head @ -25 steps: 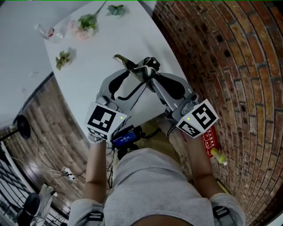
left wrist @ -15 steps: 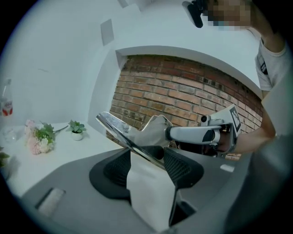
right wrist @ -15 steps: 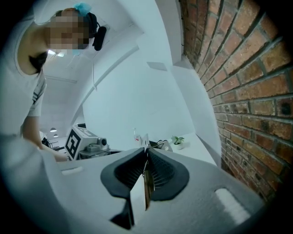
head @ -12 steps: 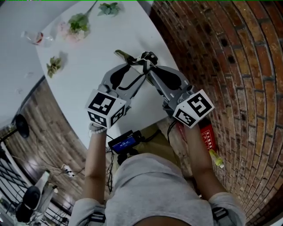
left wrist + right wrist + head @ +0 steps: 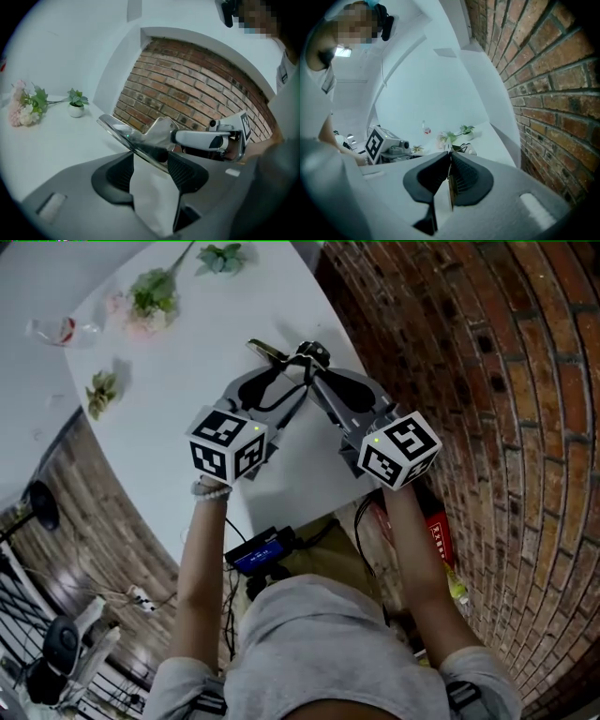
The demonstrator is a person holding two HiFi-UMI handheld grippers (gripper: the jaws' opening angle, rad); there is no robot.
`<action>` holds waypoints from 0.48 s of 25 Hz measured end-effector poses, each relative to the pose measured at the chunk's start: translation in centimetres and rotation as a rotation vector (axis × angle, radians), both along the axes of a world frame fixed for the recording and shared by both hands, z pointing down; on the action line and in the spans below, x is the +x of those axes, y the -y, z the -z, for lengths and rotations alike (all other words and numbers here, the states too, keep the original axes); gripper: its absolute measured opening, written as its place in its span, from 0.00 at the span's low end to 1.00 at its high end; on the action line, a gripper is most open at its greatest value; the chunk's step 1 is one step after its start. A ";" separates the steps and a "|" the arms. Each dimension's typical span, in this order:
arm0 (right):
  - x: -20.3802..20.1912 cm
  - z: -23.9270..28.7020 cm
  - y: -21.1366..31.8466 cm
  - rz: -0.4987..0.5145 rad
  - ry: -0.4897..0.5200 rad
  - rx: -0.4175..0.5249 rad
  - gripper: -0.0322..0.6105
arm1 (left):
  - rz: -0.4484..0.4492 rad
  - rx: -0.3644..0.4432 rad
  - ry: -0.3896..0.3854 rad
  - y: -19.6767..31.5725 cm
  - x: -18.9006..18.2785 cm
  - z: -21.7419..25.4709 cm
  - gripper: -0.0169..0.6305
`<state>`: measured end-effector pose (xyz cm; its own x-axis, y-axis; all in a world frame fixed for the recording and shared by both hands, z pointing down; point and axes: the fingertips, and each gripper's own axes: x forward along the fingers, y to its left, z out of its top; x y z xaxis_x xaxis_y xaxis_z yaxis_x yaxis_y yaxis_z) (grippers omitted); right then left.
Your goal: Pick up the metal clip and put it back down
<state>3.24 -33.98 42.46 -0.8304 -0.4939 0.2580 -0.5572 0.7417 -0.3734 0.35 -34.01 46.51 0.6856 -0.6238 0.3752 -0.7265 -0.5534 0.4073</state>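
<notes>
Both grippers hold the metal clip (image 5: pixel 273 353) in the air over the white table (image 5: pixel 187 418). In the left gripper view the shiny clip (image 5: pixel 136 136) lies slantwise across my left gripper (image 5: pixel 150 166), whose wide-set pads press on its dark middle part from both sides. My right gripper (image 5: pixel 314 369) comes in from the right and is nearly closed on a thin metal edge of the clip (image 5: pixel 450 186), seen end-on between its pads. In the head view my left gripper (image 5: pixel 279 382) sits just left of the right one, and their tips meet at the clip.
A brick wall (image 5: pixel 487 381) runs close along the table's right side. Pink artificial flowers (image 5: pixel 145 298), a small potted plant (image 5: pixel 220 257), a green sprig (image 5: pixel 101 388) and a small clear bottle (image 5: pixel 54 329) lie at the far left. A red object (image 5: pixel 441 532) is on the floor.
Both grippers have carried the clip farther away from the person, out over the table. The marker cubes have drawn closer together. Neither grip has changed.
</notes>
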 end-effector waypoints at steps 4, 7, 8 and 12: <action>0.0 -1.7 1.3 -0.003 -0.014 -0.045 0.09 | 0.003 -0.058 -0.022 1.2 0.0 -1.8 0.38; 0.2 -2.9 2.2 -0.030 -0.010 -0.085 0.09 | 0.003 -0.096 -0.007 1.9 0.2 -2.9 0.37; 0.4 -3.2 2.5 -0.047 0.000 -0.103 0.09 | 0.002 -0.101 0.002 2.2 0.3 -3.1 0.37; 0.7 -4.5 3.8 -0.107 0.054 -0.176 0.09 | 0.015 -0.112 0.036 2.8 0.2 -3.9 0.37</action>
<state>3.95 -37.77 46.92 -0.7904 -0.5317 0.3044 -0.6051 0.6000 -0.5233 0.56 -36.83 50.41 0.6616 -0.5867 0.4670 -0.7494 -0.4952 0.4395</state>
